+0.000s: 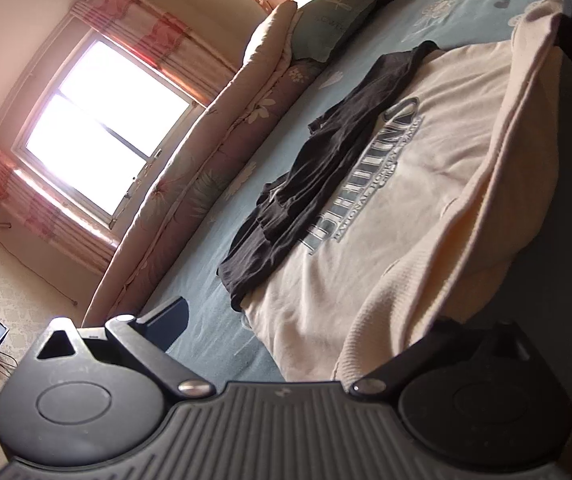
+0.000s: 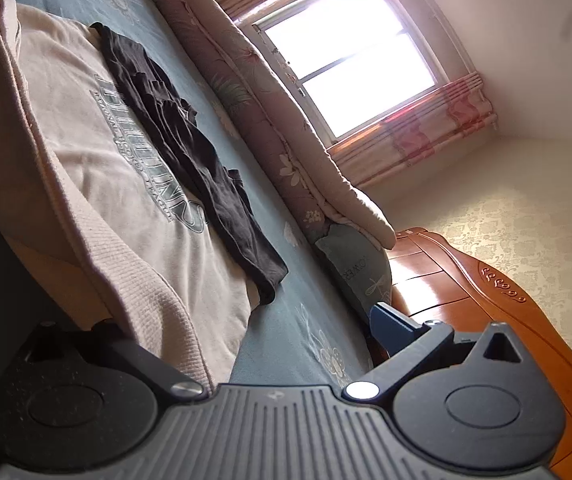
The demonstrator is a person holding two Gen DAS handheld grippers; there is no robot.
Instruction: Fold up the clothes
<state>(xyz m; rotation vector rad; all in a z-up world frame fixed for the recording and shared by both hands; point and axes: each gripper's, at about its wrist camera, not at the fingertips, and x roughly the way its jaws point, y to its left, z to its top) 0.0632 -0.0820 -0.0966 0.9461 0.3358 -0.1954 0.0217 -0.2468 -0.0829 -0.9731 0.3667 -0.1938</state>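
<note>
A: Teal-grey bedsheet [image 1: 205, 292], flower print, takes up most of both views. On it lies a cream sweatshirt [image 1: 398, 208] with a grey printed logo [image 1: 366, 176], chest up. A folded floral quilt [image 1: 221, 132] runs along the far side below the window [image 1: 105, 128].

B: And the dark piece?

A: A black garment [image 1: 306, 184], rumpled, lies lengthwise along the sweatshirt's far edge, partly on it, partly on the sheet.

B: How far along is the folding?

A: Early, by the look of it. The near side of the sweatshirt, ribbed hem included, is raised into a long ridge, as if being brought over the chest. No finished fold shows. The black garment looks untouched, so both pieces remain to do.

B: The grippers?

A: The left gripper [image 1: 298, 328] has its fingers spread; the ribbed hem runs down by its right finger, but a pinch is not visible. The right gripper [image 2: 245, 332] shows the same at its own end: spread, cloth against its left finger. In the left view's far corner, its black parts sit at the raised cloth.
</note>
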